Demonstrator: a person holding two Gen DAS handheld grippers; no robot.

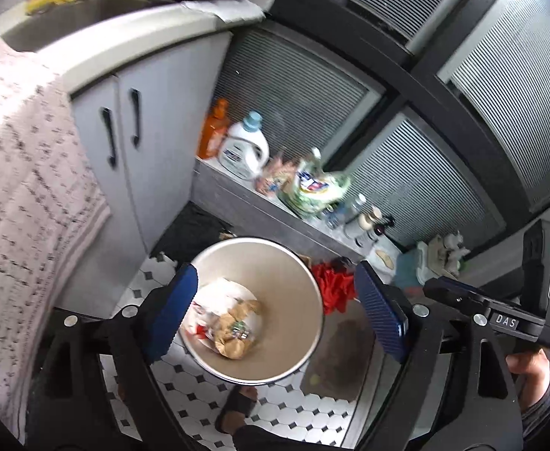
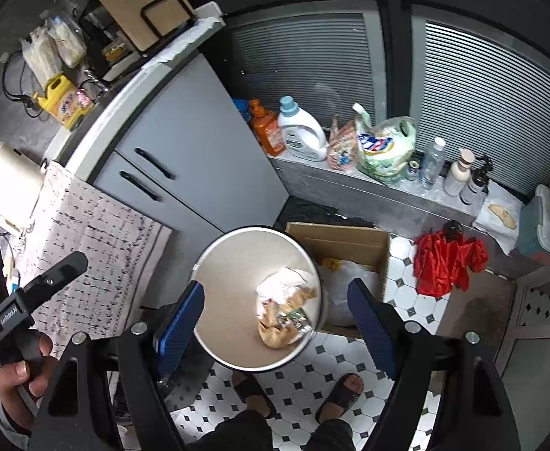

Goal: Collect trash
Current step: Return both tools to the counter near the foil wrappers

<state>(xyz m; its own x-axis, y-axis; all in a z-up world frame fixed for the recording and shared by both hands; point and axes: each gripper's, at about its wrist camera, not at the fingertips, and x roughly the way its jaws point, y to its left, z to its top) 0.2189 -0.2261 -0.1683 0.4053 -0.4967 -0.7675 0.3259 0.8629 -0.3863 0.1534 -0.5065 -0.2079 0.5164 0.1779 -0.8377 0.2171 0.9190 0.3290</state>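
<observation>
A round beige trash bin [image 1: 286,263] stands on the tiled floor below both grippers; it also shows in the right wrist view [image 2: 229,263]. Crumpled brown paper and white wrappers [image 1: 233,327] lie at its bottom, seen too in the right wrist view [image 2: 282,308]. My left gripper [image 1: 275,315] is open and empty above the bin. My right gripper [image 2: 275,319] is open and empty above the bin as well. The right gripper's body [image 1: 530,300] shows at the right of the left wrist view.
A grey cabinet [image 2: 184,158] with a patterned towel [image 2: 94,248] stands on the left. A ledge holds detergent bottles [image 2: 301,131] and bags. An open cardboard box [image 2: 350,240] and a red cloth [image 2: 444,263] lie beside the bin. My sandalled feet [image 2: 338,394] stand on the tiles.
</observation>
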